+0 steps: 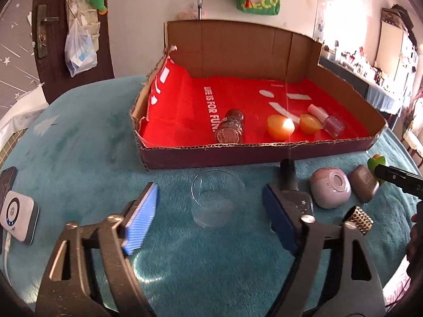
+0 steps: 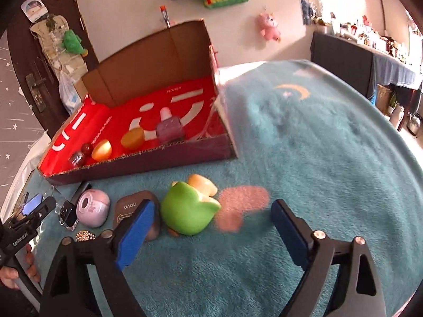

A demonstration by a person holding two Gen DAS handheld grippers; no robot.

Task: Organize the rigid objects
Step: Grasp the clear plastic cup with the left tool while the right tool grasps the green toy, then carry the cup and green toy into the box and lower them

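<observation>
Teal plush covers the tabletop (image 1: 87,145), where a cardboard box (image 1: 264,155) lined in red holds a jar (image 1: 230,128), two orange halves (image 1: 280,128) and a nail polish bottle (image 1: 333,124). Left gripper (image 1: 210,208) has its fingers spread, gripping nothing, on either side of a clear glass (image 1: 215,198) without touching it. Right gripper (image 2: 211,233) is likewise released, its fingers apart just in front of a green toy (image 2: 186,208). Beside the toy lie a brown case (image 2: 129,208) and a pink pod (image 2: 92,207).

Red-lined brown box (image 1: 238,50), teal blanket (image 1: 87,142), green toy (image 2: 185,211), blue-padded fingers (image 2: 136,235).
</observation>
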